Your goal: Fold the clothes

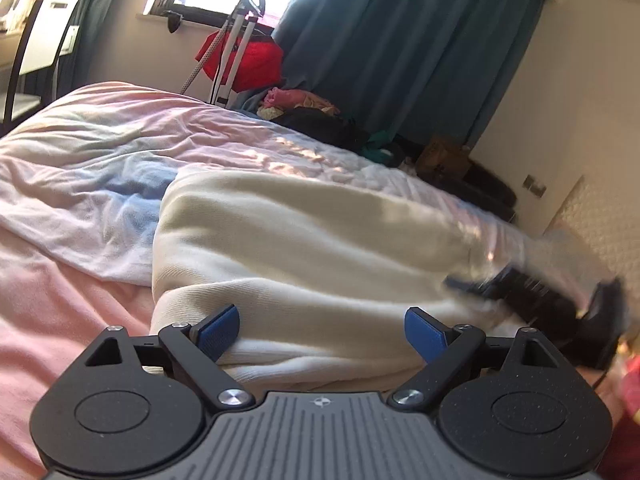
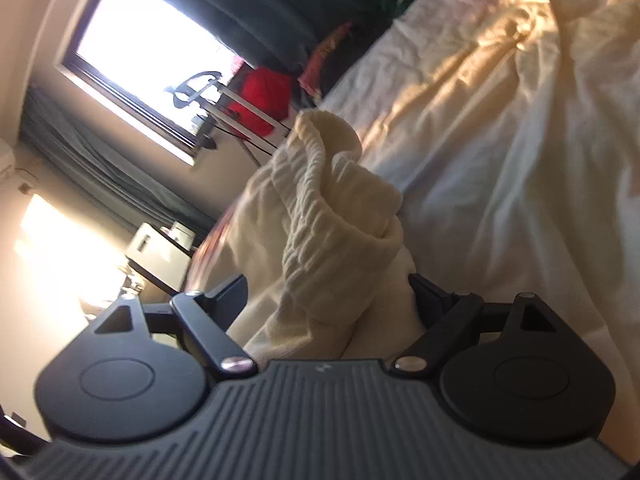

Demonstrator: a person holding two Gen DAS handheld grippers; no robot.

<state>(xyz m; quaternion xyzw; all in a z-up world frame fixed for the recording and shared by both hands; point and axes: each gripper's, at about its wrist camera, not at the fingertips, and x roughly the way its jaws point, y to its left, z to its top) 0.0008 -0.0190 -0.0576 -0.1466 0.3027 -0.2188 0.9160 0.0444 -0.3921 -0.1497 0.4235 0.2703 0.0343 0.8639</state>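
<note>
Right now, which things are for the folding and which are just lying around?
For the folding:
- cream garment
- left tongs, open
- right tongs, open
- pink bed sheet underneath

Just lying around:
- red bag
- pile of clothes
- chair
- curtain

In the left wrist view, a black gripper [image 1: 560, 304] at the right edge is smeared by motion blur, its fingers unreadable. The cream knitted garment [image 2: 320, 240] hides the right gripper's [image 2: 326, 300] fingertips.
</note>
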